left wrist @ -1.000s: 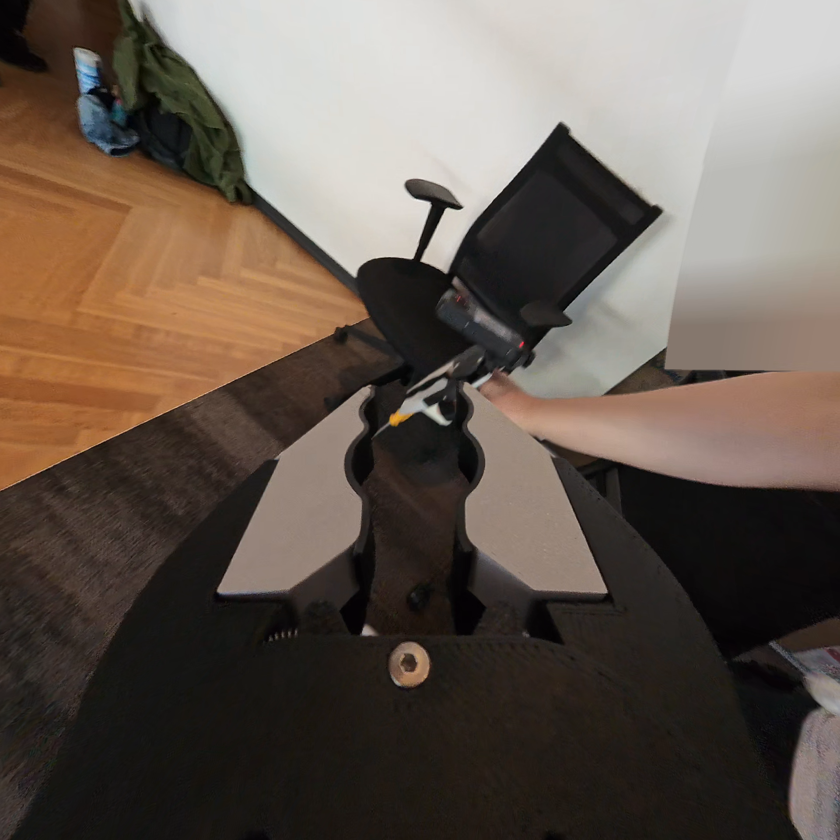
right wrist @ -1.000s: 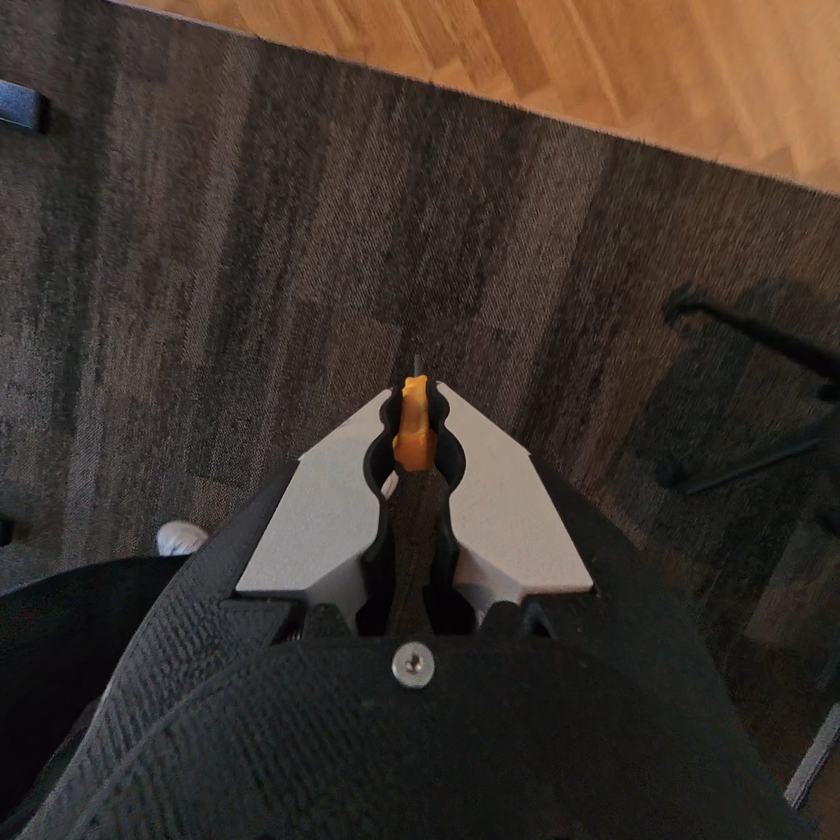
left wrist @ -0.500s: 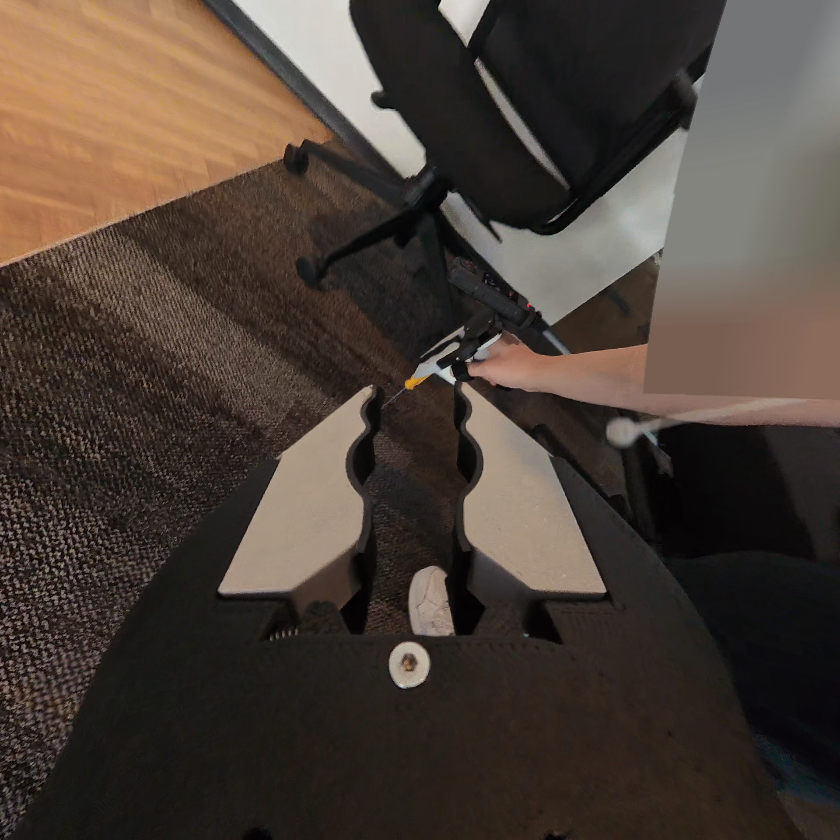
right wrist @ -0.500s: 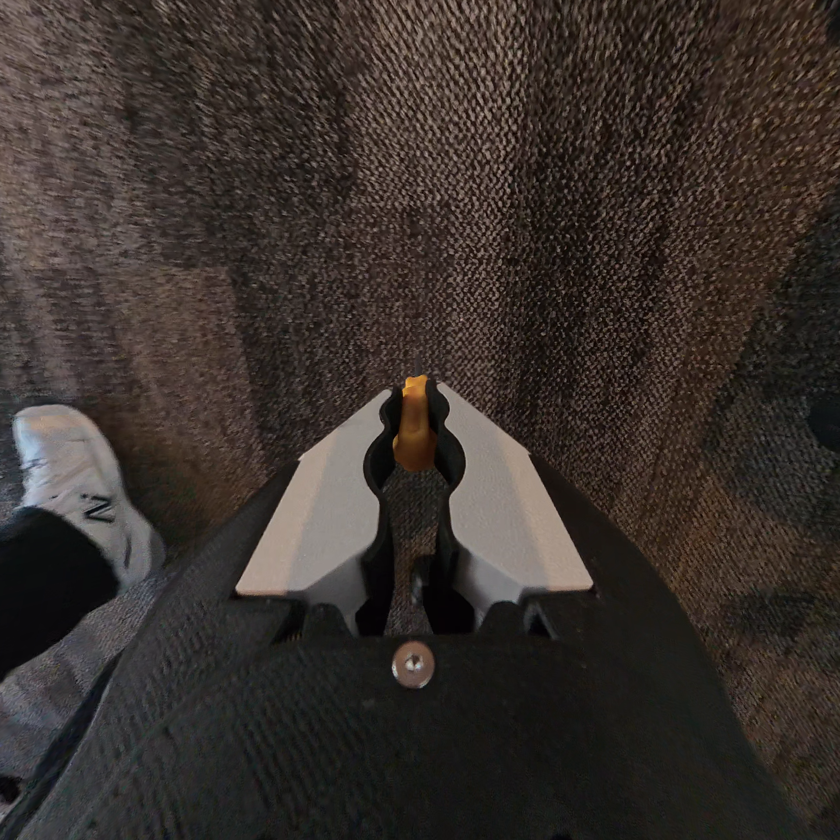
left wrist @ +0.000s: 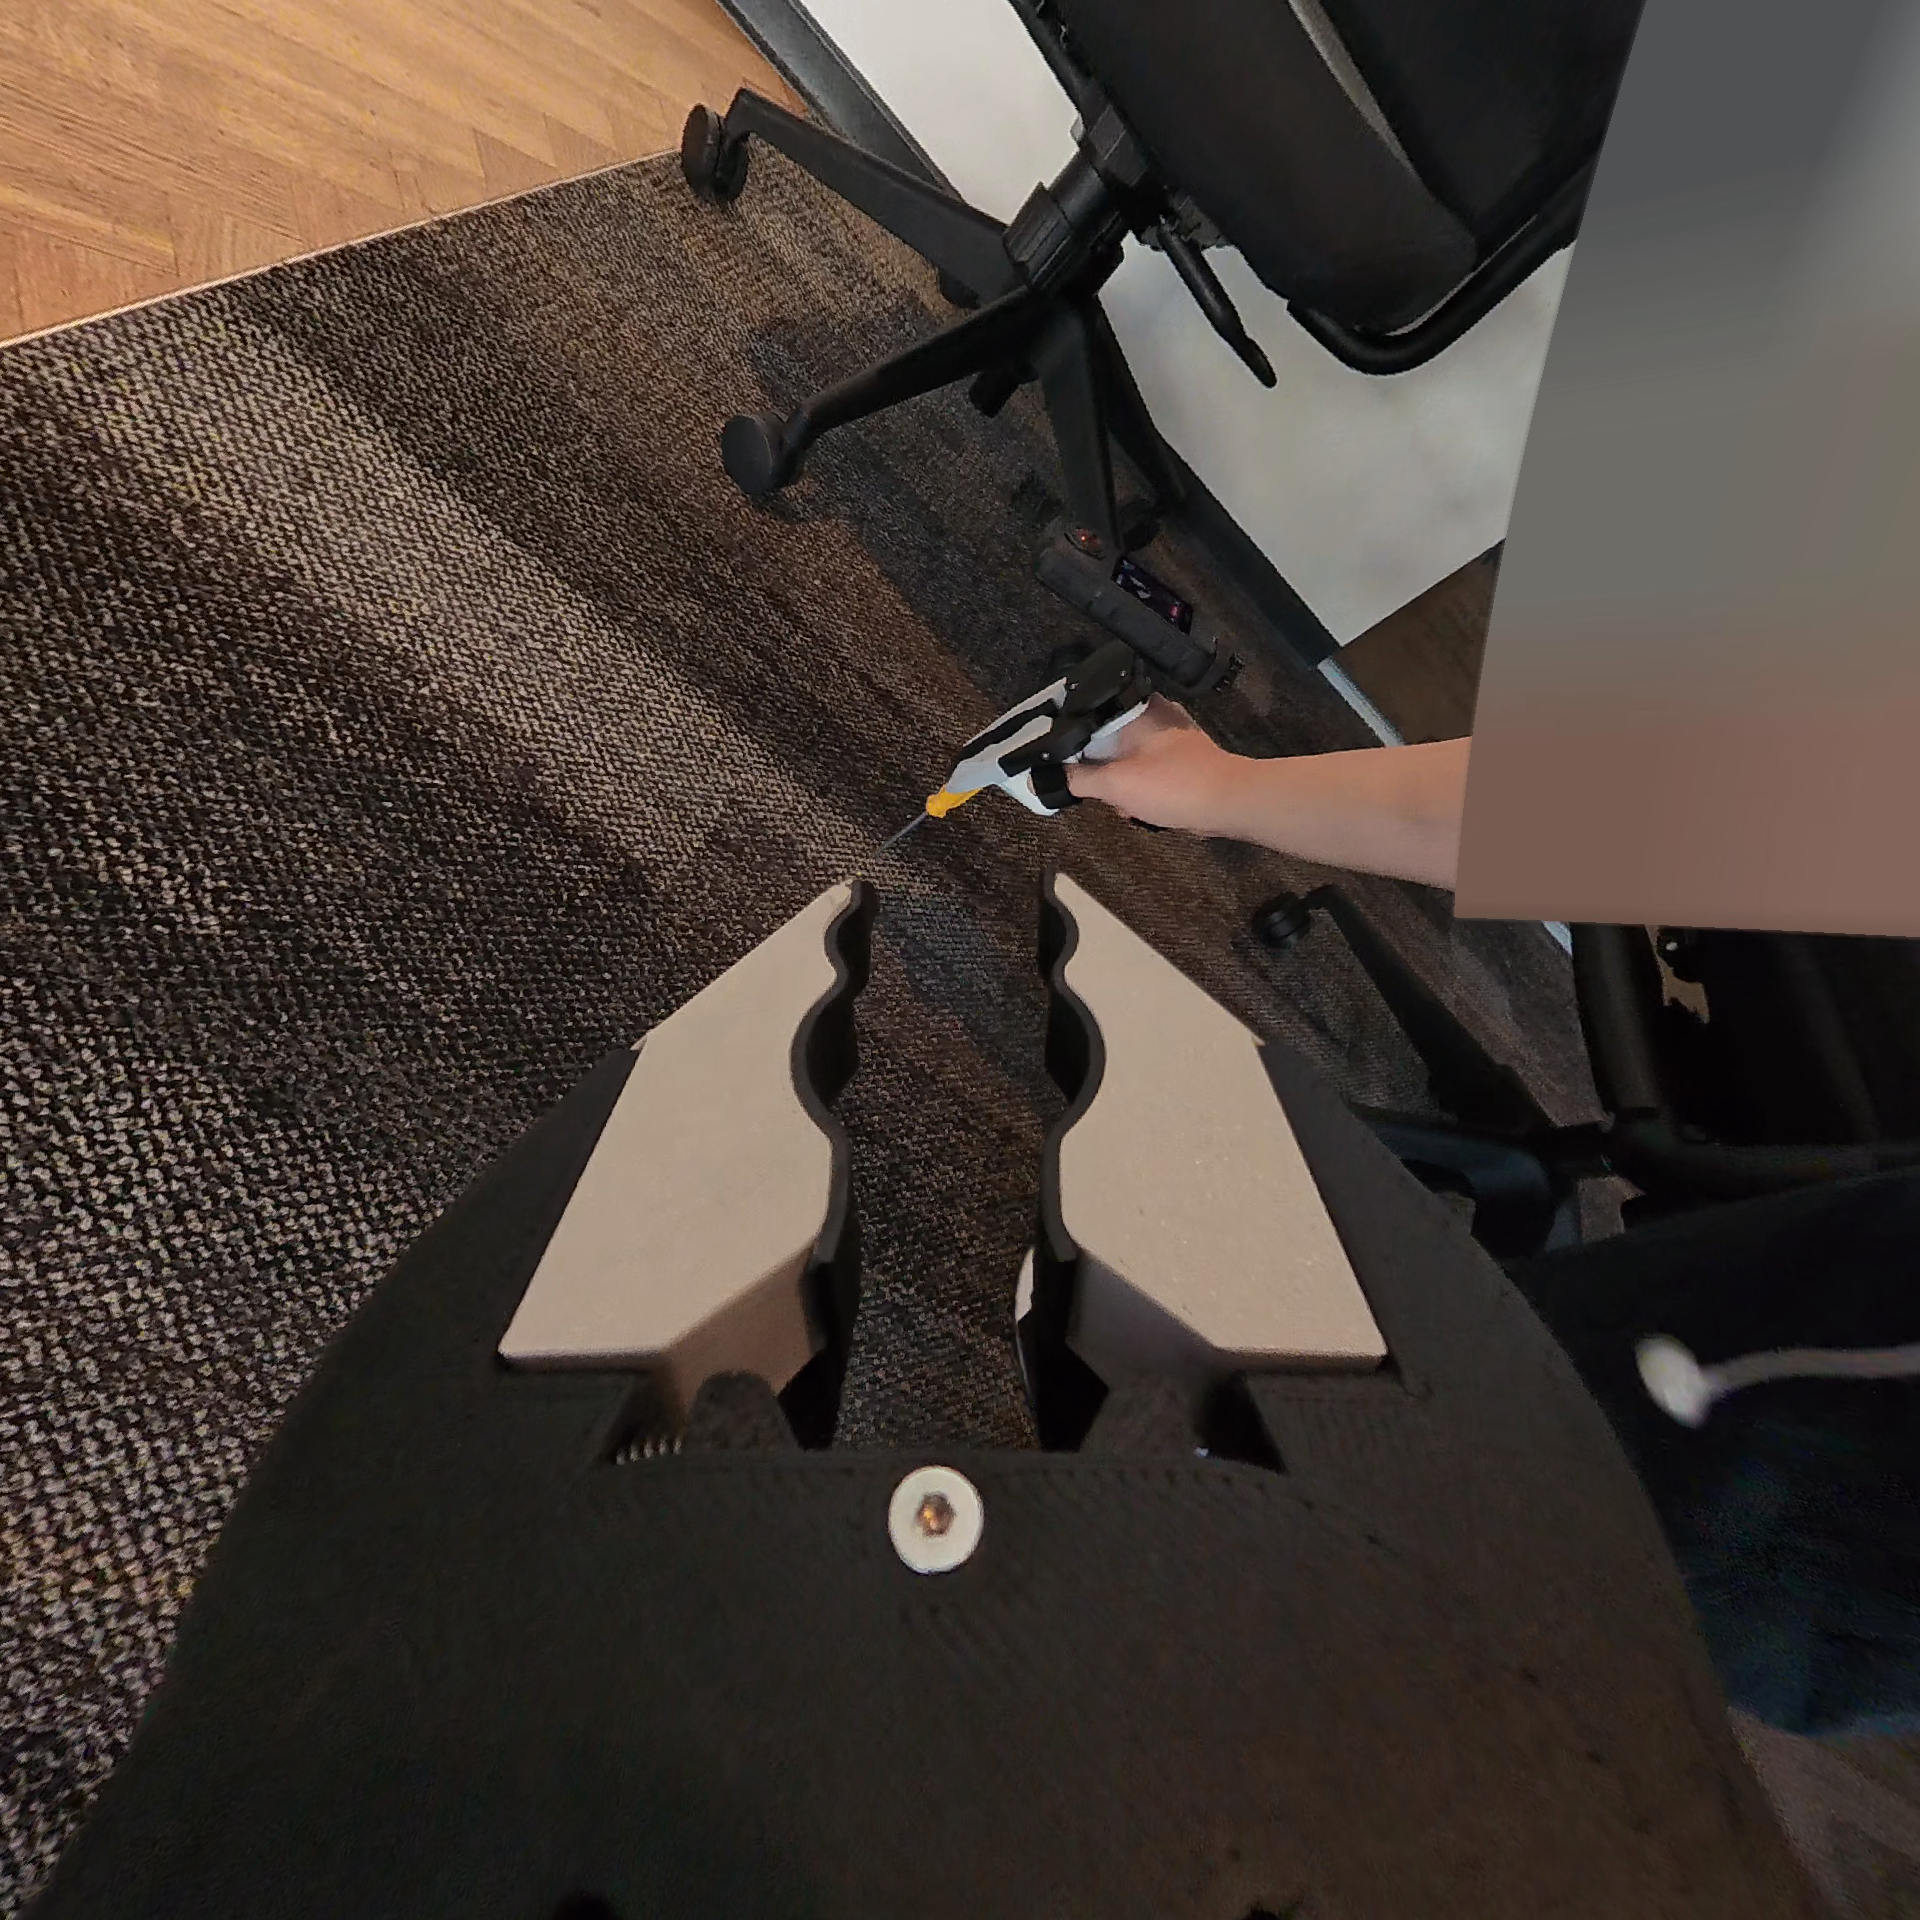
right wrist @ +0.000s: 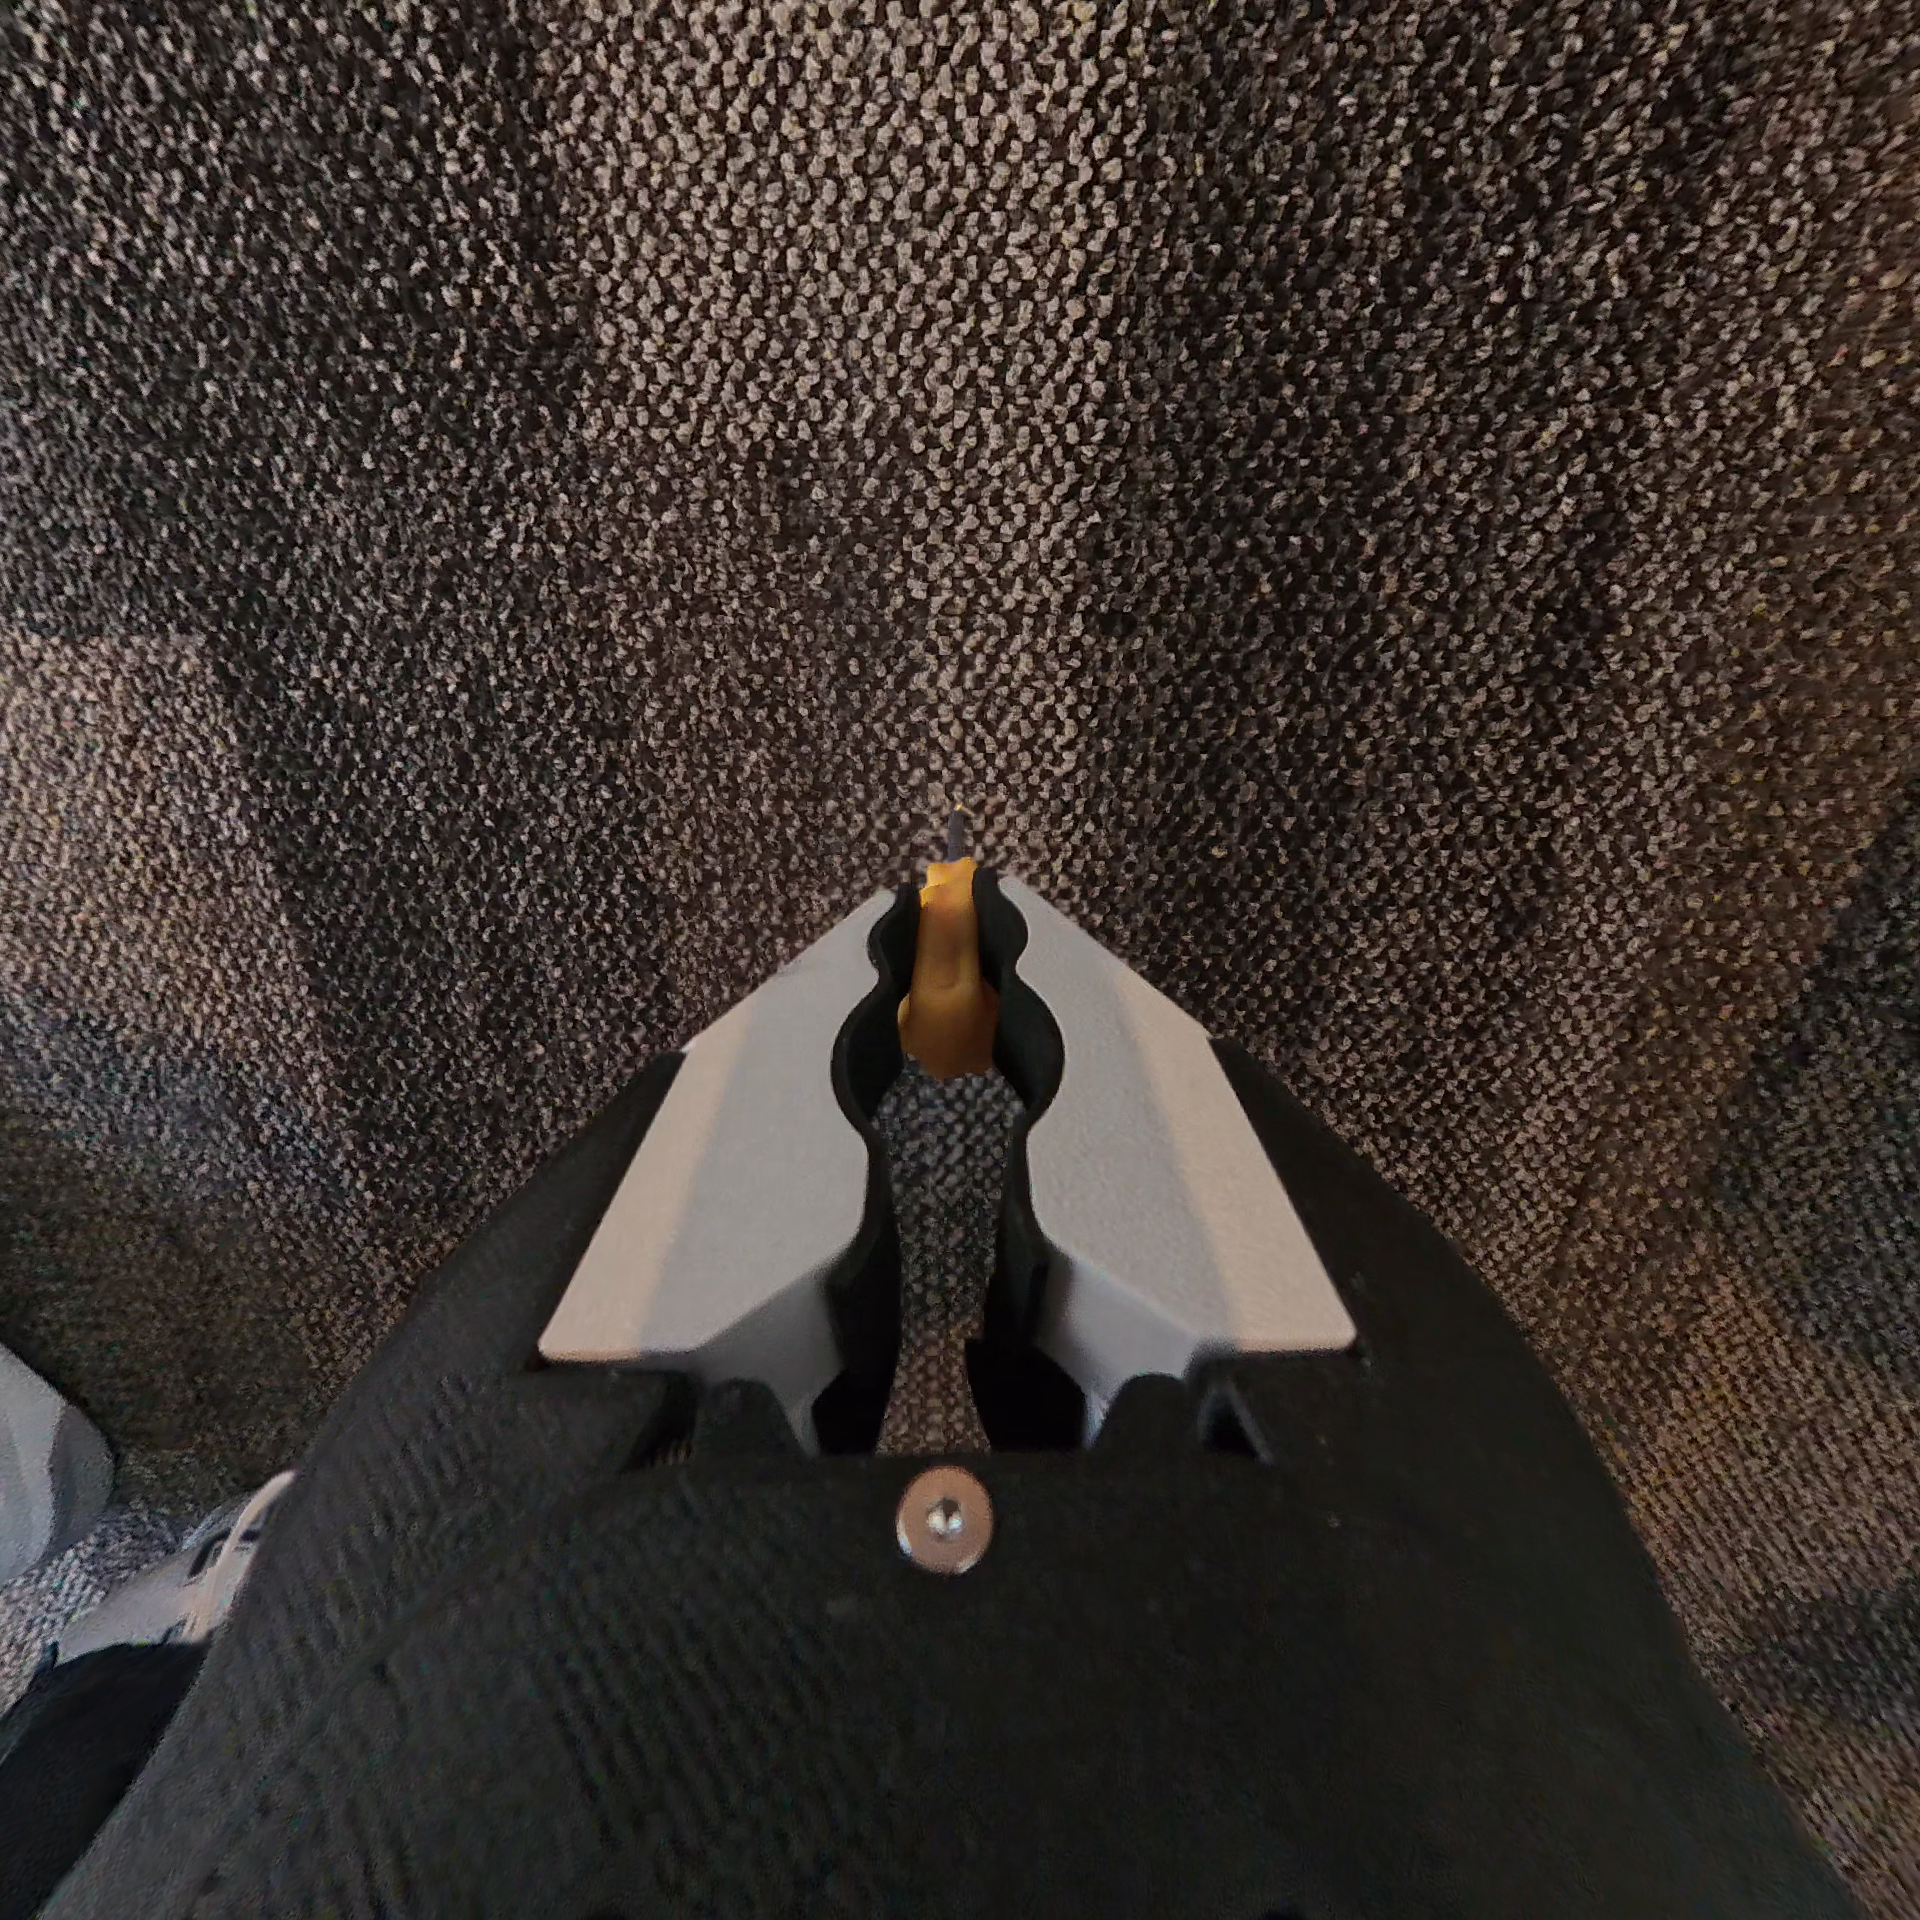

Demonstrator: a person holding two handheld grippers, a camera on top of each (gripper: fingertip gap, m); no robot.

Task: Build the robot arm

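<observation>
My left gripper [left wrist: 953,896] is open and empty, held above the dark carpet [left wrist: 416,727]. My right gripper [right wrist: 953,894] is shut on a small orange-handled tool [right wrist: 945,982] with a thin metal tip that points down close to the carpet [right wrist: 935,416]. In the left wrist view the right gripper [left wrist: 951,802] shows farther off, held by a hand [left wrist: 1153,774], with the orange tool [left wrist: 952,801] sticking out towards the carpet just beyond my left fingertips.
A black office chair [left wrist: 1299,156] on castors stands at the far right against a white wall [left wrist: 1299,457]. Wooden floor [left wrist: 260,135] borders the carpet at top left. A second chair base [left wrist: 1455,1091] is at the right. A white shoe [right wrist: 52,1455] is at the lower left. Left tips to right tips: about 40 centimeters.
Both grippers have tilted down and dropped closer to the carpet. The right gripper still grips the orange tool; the left stays open.
</observation>
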